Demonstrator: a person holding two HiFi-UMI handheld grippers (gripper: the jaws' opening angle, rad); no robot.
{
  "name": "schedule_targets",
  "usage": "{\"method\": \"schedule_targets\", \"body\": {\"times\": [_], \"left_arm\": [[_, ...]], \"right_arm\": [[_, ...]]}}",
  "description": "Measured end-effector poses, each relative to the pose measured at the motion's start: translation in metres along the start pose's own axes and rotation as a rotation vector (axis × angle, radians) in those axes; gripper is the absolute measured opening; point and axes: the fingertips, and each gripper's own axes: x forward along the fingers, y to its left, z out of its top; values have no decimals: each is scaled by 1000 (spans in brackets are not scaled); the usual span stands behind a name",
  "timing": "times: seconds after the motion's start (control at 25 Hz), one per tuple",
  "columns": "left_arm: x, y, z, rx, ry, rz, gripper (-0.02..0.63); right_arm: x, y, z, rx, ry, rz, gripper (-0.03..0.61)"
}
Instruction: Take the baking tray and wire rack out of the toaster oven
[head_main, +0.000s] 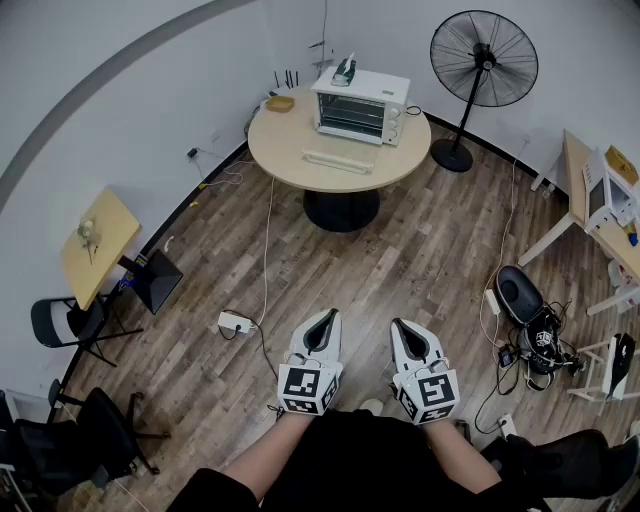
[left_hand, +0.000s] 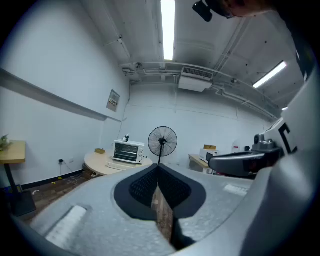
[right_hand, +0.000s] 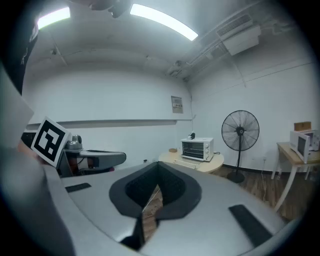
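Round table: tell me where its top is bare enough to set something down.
The round table has two bare patches. One is the left side, between the small brown dish and the front rim. The other is the front right, beside the pale flat bar. The back is crowded by the toaster oven.

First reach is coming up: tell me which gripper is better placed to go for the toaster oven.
Neither clearly: left gripper and right gripper are both shut, empty, side by side, with the toaster oven far across the floor on the round table, roughly centred between them.
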Motion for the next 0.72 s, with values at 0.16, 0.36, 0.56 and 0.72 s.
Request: {"method": "schedule_targets", "body": {"times": [0.16, 0.36, 0.56, 0.72], "left_arm": [[5, -16, -7, -4, -4, 11, 18], [0, -23, -19, -20, 3, 20, 18], [1, -15, -37, -23, 39, 47, 18], [16, -5, -49, -45, 59, 50, 18]], "right_arm": [[-9, -15, -6, 6, -19, -6, -2], [-22, -23, -18, 21, -29, -10, 0], [-20, -31, -32, 41, -4, 14, 0], [-8, -47, -39, 69, 9, -1, 0]]}}
